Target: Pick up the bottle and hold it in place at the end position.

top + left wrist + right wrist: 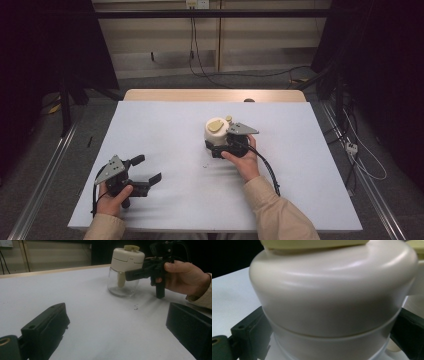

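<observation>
Two grippers are at work on a pale sheet (165,200) that covers the table: nearest the person, the left gripper (146,173) rests low over the near left part of the sheet with its jaws spread wide and nothing between them, the left hand (114,196) wrapped round its handle. Farther in, right of the middle, the right gripper (218,146) has its jaws set on either side of a jar (123,283), at the seam where the cream cap (127,258) meets the glass; in the right gripper view the cap bulges between the jaws, which look pressed to its flanks. That cap is smooth, rounded, faintly glossy plastic with a yellowish knob on top, so it is probably slippery, and a grip just under its flare seems the safer hold. Below it the body is clear glass with a pale stem inside, apparently empty; I judge it light but top-heavy, rigid, and fragile if tipped or knocked. A small dark speck (135,307) lies on the sheet just in front of the jar. Beyond the sheet a strip of wooden table edge (215,95) shows.
</observation>
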{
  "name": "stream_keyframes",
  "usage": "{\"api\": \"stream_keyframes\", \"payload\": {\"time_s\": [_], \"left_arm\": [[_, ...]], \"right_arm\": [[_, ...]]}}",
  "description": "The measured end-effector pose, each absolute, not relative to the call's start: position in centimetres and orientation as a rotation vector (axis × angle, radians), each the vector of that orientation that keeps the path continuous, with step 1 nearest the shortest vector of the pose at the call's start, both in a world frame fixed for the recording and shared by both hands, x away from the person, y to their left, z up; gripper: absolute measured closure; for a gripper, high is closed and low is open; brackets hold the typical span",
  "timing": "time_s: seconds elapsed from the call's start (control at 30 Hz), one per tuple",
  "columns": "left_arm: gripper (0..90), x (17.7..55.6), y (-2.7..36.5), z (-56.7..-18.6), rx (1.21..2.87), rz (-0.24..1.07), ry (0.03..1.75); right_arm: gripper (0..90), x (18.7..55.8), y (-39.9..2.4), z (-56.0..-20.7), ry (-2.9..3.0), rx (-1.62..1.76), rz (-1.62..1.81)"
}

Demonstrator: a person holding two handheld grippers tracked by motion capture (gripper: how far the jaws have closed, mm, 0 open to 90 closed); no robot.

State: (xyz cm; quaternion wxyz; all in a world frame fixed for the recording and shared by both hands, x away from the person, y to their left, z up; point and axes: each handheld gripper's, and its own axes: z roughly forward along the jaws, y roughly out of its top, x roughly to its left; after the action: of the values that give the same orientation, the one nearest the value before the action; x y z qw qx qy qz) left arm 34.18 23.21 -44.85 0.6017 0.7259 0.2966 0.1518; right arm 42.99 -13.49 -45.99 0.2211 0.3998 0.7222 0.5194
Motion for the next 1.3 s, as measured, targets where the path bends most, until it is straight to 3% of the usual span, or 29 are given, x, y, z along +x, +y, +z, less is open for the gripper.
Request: {"api": "stream_keyframes", "payload": {"time_s": [1.3], "left_arm": [[3.2,34.1,23.0,-44.6,1.676,0.351,0.678]], "right_arm": [[4.5,40.4,-15.4,-46.0,2.037,1.11,1.406]]}}
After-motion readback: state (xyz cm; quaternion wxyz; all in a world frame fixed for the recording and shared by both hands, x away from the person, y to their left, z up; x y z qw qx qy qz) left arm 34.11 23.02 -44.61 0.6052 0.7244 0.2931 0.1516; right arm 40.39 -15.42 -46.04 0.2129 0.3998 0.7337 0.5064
